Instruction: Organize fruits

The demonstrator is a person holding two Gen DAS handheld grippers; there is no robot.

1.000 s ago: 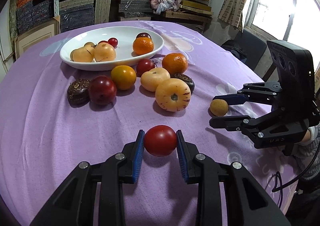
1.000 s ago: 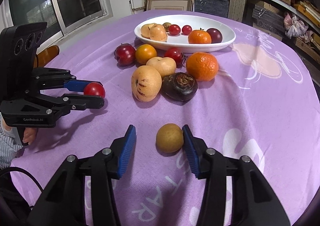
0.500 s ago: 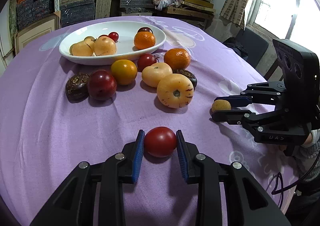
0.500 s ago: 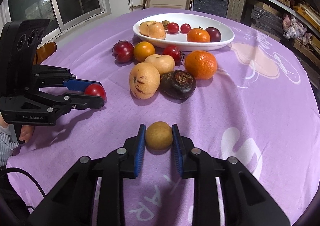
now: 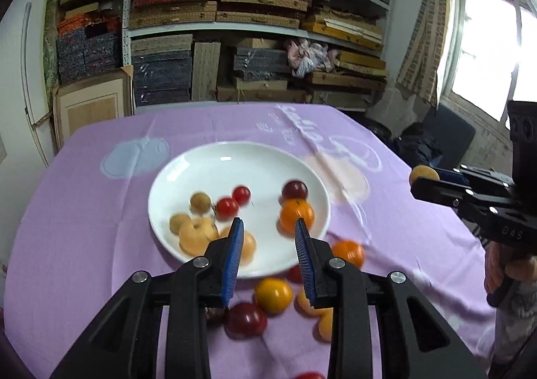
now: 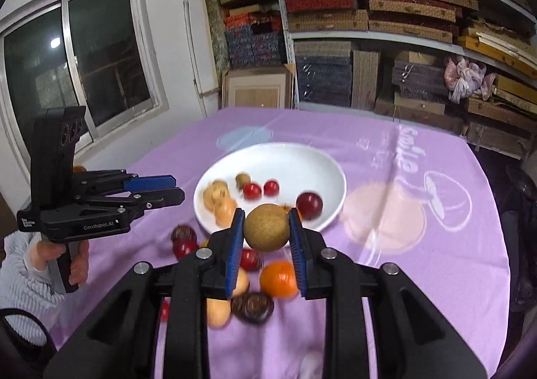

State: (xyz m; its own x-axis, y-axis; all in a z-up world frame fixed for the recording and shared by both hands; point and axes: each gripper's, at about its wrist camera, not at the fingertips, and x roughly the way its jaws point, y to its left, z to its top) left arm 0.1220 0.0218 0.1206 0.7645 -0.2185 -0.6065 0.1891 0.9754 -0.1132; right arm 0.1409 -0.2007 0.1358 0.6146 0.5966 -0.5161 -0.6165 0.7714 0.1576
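My right tongs [image 6: 265,212] are clamped on a round tan fruit [image 6: 266,228], blue pads pressing both its sides, and I hold it in the air above the near rim of the white plate [image 6: 285,146]. My left tongs [image 5: 268,224] stand a little apart with nothing between the pads; through the gap I see only the plate. The plate sits around the middle of the counter [image 5: 84,211], which is covered with a purple cloth. In the plate lie two cherry tomatoes [image 5: 233,201], a mandarin [image 5: 297,215], a dark red plum [image 5: 294,189] and several tan and yellow fruits on its left side. More fruit is bunched on the cloth just beside the plate's near rim, blurred: an orange one [image 5: 349,251], a yellow one [image 5: 273,295] and a dark red one [image 5: 246,318] among them. A red tomato [image 5: 308,375] lies on the cloth toward the counter's near edge, below my left tongs and apart from them.
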